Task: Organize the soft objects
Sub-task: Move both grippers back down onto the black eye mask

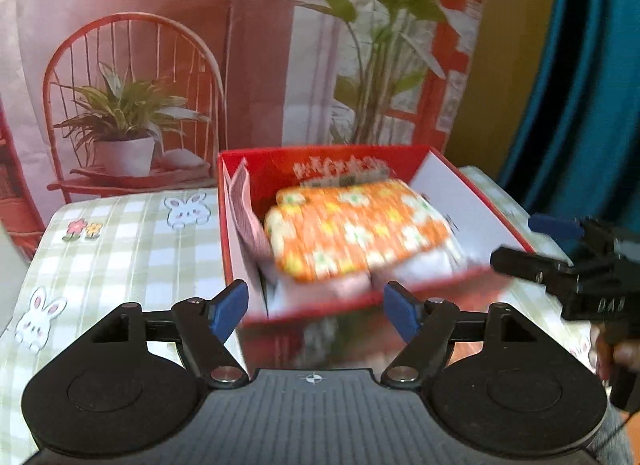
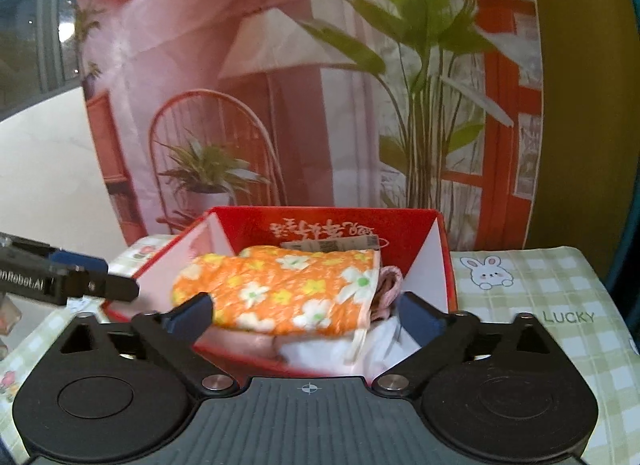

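Both grippers, left gripper (image 1: 316,307) and right gripper (image 2: 306,313), we hold with jaws spread, gripping nothing. We see the folded orange floral cloth (image 2: 276,289) lying inside the red box (image 2: 446,265), on the checked tablecloth (image 2: 560,293).

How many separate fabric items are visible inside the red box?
3, possibly more hidden beneath. The orange floral cloth lies folded on top in the red box; a pink item is tucked by its right edge; a white one lies underneath, nearest the camera.
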The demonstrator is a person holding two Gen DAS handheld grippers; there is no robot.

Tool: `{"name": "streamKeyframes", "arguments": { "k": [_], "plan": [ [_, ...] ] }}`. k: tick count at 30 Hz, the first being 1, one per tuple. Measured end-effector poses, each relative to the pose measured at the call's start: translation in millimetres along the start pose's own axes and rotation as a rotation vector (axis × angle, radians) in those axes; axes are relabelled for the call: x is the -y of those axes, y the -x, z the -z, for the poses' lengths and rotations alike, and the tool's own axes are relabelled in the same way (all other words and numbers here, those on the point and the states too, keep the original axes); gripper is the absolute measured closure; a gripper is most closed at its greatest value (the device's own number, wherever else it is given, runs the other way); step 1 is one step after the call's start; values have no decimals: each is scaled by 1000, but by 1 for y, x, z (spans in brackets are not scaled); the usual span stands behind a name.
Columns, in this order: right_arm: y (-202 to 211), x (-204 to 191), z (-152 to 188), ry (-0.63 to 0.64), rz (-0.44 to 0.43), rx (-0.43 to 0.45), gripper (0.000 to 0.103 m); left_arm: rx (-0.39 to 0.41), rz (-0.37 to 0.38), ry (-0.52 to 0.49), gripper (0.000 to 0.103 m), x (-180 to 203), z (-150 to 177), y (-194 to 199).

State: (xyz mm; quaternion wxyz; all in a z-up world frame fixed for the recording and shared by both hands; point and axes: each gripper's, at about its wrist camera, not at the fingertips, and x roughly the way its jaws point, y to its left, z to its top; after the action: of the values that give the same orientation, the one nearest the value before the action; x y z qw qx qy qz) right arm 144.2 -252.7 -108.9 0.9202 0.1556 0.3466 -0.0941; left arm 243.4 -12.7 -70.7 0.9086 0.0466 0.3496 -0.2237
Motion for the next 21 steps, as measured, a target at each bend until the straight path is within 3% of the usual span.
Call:
{"name": "streamKeyframes", "arguments": {
  "k": [7, 11, 13, 17, 21],
  "plan": [
    [61, -2, 39, -21, -47, 25, 1, -7, -30, 20, 26, -3, 64, 56],
    [88, 1, 75, -18, -56, -7, 1, -47, -35, 55, 27, -4, 101, 73],
    [98, 2, 93, -22, -66, -34, 1, -84, -38, 52, 31, -1, 118, 74],
    [110, -2, 127, -31, -65, -120, 2, -157, 15, 52, 53, 8, 141, 64],
    [113, -8, 146, -66, -100, -204, 14, -174, 62, 24, 54, 26, 148, 54]
  ]
}}
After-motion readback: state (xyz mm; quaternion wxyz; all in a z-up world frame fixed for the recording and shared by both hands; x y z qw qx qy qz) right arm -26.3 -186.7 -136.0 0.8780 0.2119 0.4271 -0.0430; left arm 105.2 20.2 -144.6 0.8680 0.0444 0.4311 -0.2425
